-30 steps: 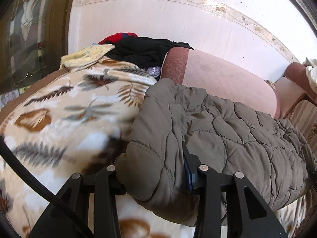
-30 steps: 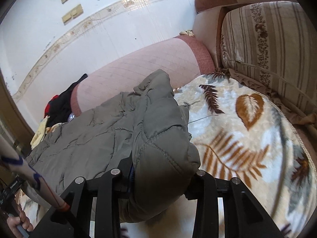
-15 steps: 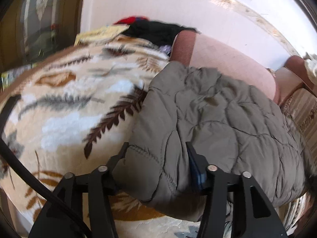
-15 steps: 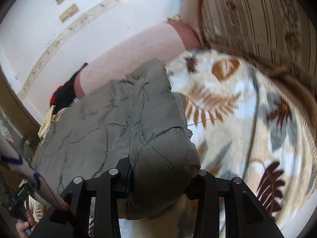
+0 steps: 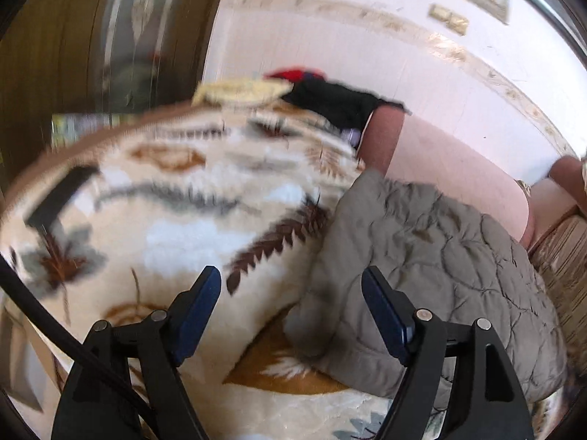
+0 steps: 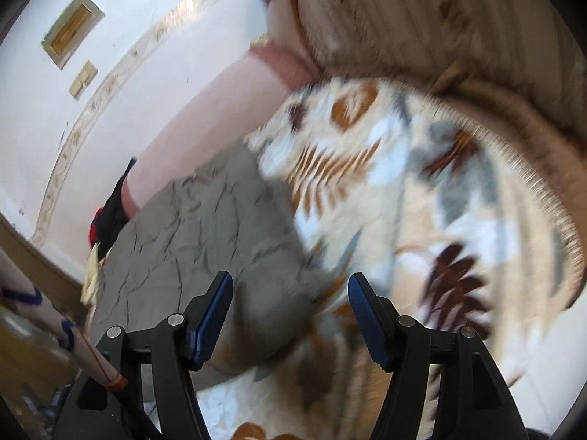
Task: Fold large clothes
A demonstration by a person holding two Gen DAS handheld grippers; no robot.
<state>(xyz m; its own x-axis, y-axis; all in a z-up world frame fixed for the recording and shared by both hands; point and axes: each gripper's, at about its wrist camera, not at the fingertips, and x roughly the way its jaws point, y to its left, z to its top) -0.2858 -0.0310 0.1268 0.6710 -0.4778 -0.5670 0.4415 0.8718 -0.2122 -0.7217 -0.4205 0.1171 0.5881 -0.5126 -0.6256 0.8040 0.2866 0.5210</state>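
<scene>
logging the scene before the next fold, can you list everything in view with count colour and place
quilted jacket: one, grey-olive, folded on the blanket
blanket: one, cream with brown and grey leaves, under the jacket
bolster: one, pink, behind the jacket by the wall
clothes pile: black, red and yellow, far end of the blanket
striped cushion: one, beige, beside the blanket
left gripper: black with blue pads, just opened, nothing gripped
right gripper: same, just opened, nothing gripped

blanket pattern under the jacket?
Cream blanket with brown, grey and orange leaf prints; clearest in the left wrist view.
</scene>
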